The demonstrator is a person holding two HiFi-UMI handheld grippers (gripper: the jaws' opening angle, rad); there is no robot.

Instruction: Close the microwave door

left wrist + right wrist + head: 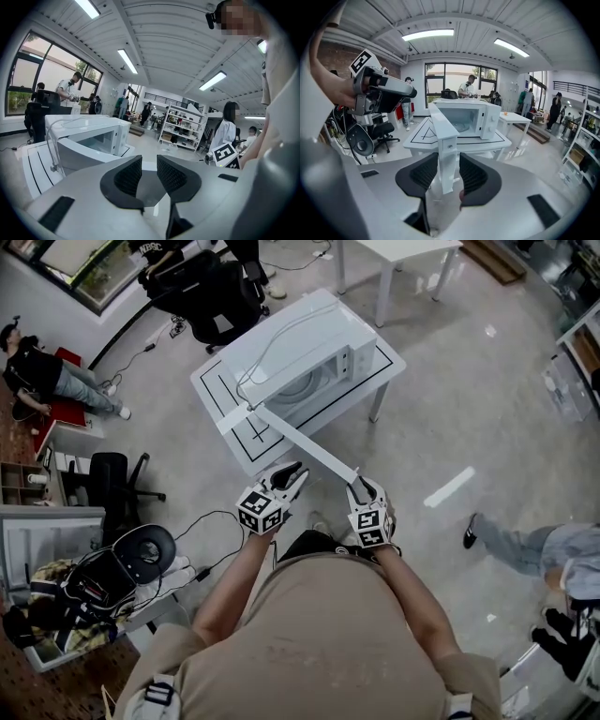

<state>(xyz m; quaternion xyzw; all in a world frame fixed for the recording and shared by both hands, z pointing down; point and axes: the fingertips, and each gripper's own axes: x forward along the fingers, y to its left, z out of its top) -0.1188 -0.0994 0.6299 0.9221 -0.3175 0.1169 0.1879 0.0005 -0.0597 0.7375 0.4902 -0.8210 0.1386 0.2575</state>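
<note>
I'm seeing an open-plan lab or workshop (no home kitchen): polished grey floor (pixel 450 381), ribbed ceiling with strip lights (pixel 129 61), stocked storage shelves (pixel 185 127), office chair (pixel 112 482), spare white table (pixel 513 117), people (pixel 467 86) standing by big windows (pixel 454 75).

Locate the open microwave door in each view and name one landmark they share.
Head view: microwave door, centre, slanting from the microwave down to the right gripper.
Left gripper view: left of centre, a white slab before the microwave.
Right gripper view: centre, edge-on, between the jaws.
Shared landmark: black-lined white table.
</note>
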